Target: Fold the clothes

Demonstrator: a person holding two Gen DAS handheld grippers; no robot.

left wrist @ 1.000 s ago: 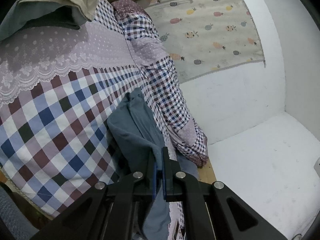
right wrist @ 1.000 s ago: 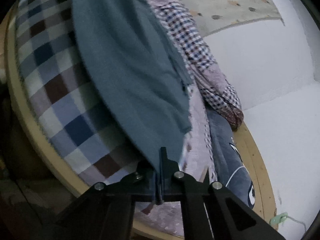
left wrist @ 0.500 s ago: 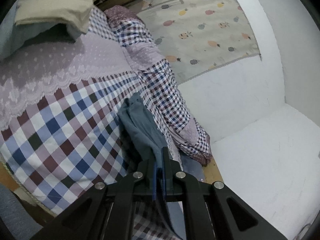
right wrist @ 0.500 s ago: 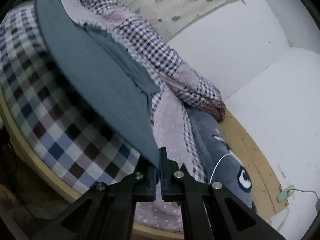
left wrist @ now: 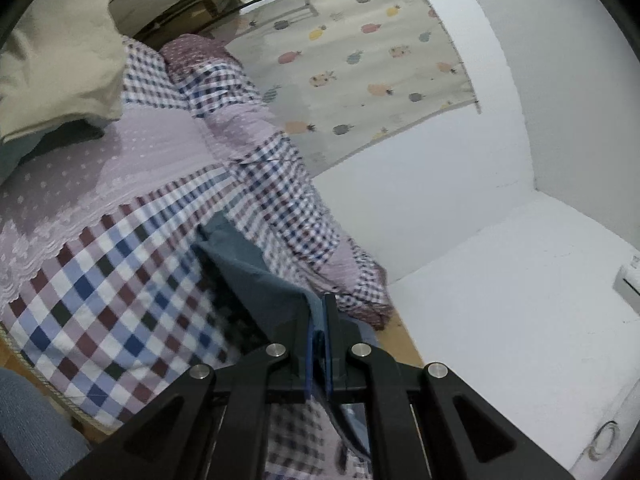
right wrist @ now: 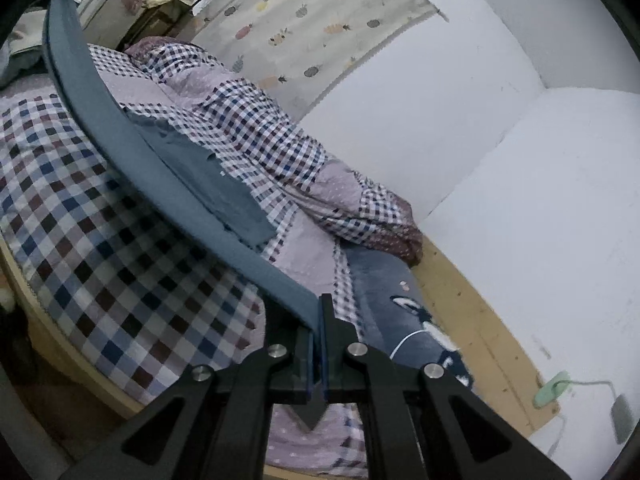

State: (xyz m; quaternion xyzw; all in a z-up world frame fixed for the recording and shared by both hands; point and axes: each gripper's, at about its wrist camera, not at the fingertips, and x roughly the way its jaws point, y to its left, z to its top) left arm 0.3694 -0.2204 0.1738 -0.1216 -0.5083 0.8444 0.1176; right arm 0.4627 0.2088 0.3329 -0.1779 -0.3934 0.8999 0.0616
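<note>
Right wrist view showed the bed (right wrist: 92,240) lying farther below than a second before, and the blue-grey garment (right wrist: 168,168), which had draped low over the checked cover, now stretched taut in a band above it: lifted clear, I judged, ready for folding. Both the right claw (right wrist: 317,344) and the left claw (left wrist: 318,344) were clamped tight on its edge.

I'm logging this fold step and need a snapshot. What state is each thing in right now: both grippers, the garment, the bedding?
Left gripper: shut on the blue-grey garment's edge.
Right gripper: shut on another edge.
Blue-grey garment: lifted, stretched taut between the grippers, one flap hanging loose.
Checked bedspread: spread flat on the bed.
Checked quilt: bunched along the wall.
Pineapple-print cloth: hanging on the wall.
</note>
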